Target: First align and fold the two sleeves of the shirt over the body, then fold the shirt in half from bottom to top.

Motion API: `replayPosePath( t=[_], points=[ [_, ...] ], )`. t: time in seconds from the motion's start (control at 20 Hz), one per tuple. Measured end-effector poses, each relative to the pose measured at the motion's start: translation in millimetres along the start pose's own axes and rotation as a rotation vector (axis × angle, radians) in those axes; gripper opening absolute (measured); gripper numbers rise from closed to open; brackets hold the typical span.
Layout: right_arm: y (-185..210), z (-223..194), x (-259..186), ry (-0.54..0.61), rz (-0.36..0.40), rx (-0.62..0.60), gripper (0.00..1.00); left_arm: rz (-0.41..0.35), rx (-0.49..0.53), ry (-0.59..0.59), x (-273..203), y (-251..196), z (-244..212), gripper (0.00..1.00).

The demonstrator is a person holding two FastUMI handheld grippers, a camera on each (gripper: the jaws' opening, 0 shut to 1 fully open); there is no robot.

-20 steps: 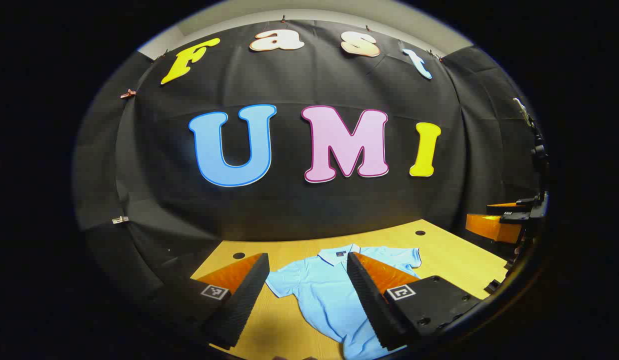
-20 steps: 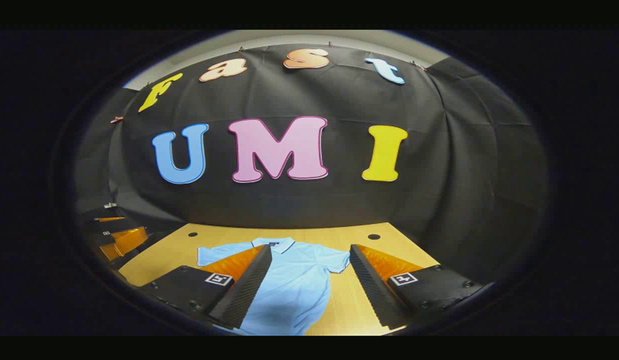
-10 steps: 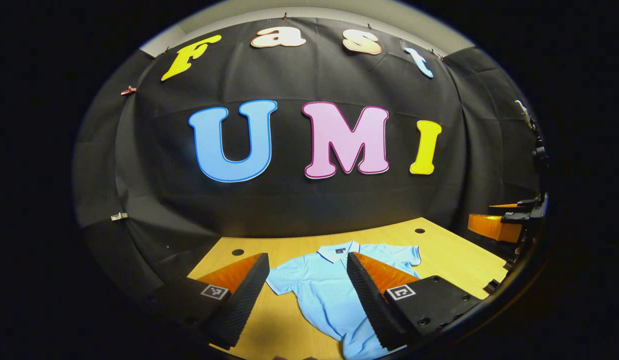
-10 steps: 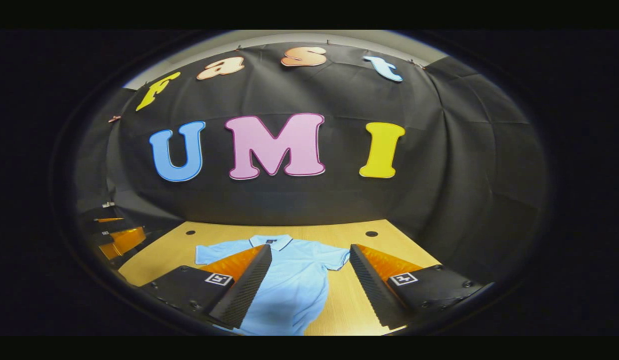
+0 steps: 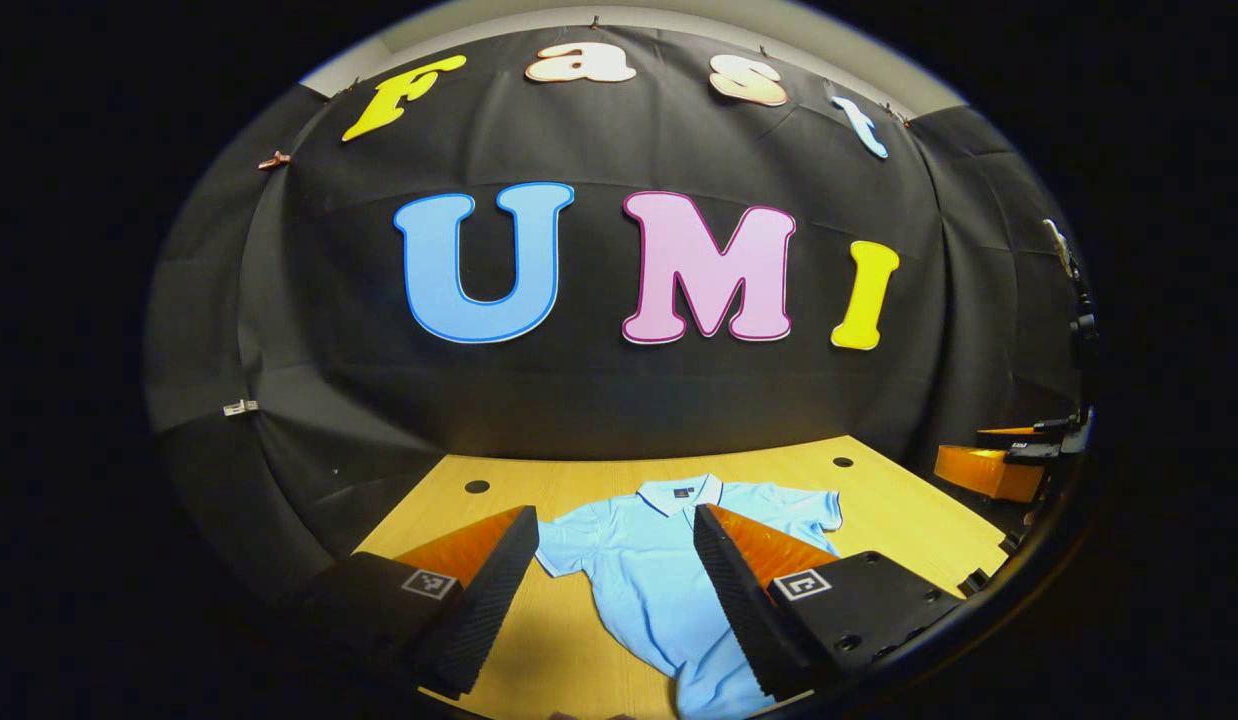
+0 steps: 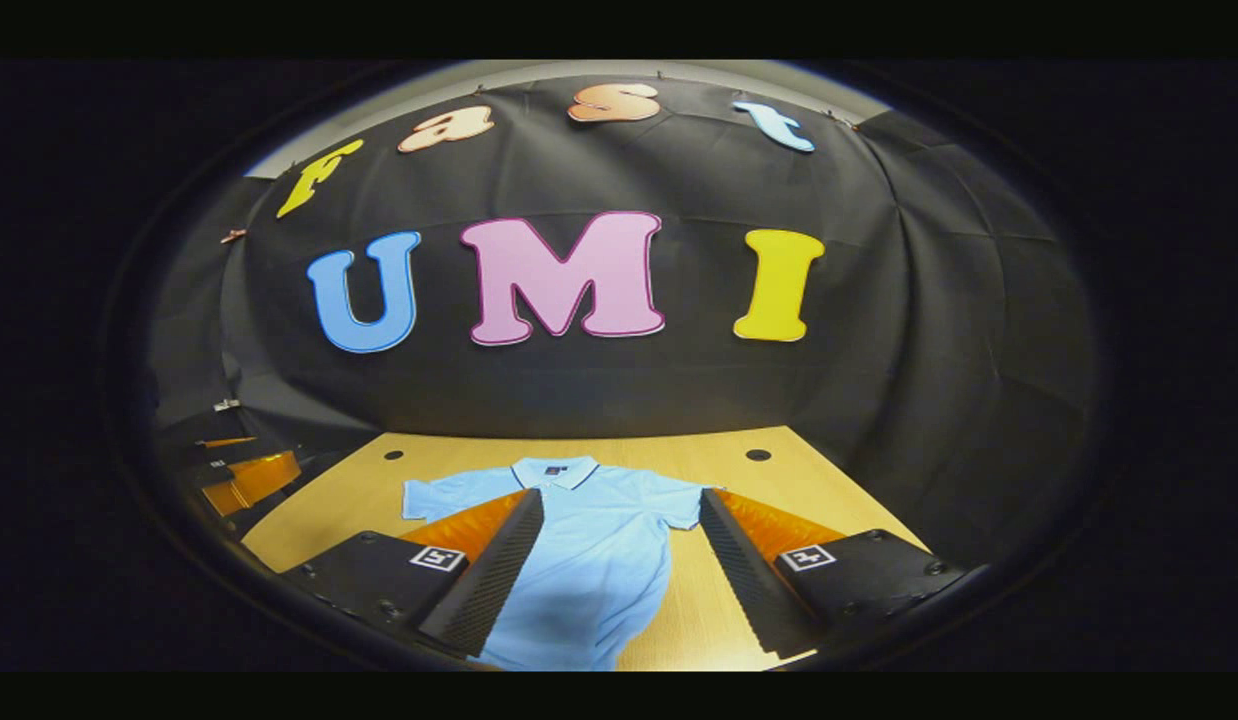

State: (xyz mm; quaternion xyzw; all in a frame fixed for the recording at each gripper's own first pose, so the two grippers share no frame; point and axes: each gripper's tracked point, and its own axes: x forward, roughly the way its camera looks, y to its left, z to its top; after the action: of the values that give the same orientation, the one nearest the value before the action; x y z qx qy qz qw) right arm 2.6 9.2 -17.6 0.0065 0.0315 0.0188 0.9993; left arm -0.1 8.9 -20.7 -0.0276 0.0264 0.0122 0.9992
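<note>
A light blue polo shirt lies flat on the wooden table, collar toward the back wall, both short sleeves spread out to the sides. My left gripper hovers open above the table, over the shirt's left half; the left sleeve lies between its fingers. My right gripper hangs open over the shirt's right half, with the right sleeve just inside its right finger. Nothing is held by either. The shirt's lower hem is cut off at the bottom of both views.
The table has round holes near its back corners. The black cloth wall rises right behind the table. The other gripper shows at the far right of the left gripper view and the far left of the right gripper view.
Both cameras have tilted down and eased forward slightly, so more of the table and shirt shows. The shirt has not moved and both grippers stay open.
</note>
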Motion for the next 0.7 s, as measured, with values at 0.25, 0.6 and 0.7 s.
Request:
replayPosePath(
  t=[0.25,0.6,0.7],
  points=[
    [-4.6,-0.2,4.8,0.004,0.0,0.041,0.98,0.001,0.008,0.003,2.4,-2.5,1.4,0.99],
    [-15.8,-1.2,39.5,0.024,0.028,0.023,0.99,0.019,0.014,0.014,13.8,-8.8,5.4,0.99],
    [-25.7,1.9,57.8,0.024,0.035,0.005,0.98,0.037,0.01,0.026,17.5,-7.0,3.7,0.99]
  ],
)
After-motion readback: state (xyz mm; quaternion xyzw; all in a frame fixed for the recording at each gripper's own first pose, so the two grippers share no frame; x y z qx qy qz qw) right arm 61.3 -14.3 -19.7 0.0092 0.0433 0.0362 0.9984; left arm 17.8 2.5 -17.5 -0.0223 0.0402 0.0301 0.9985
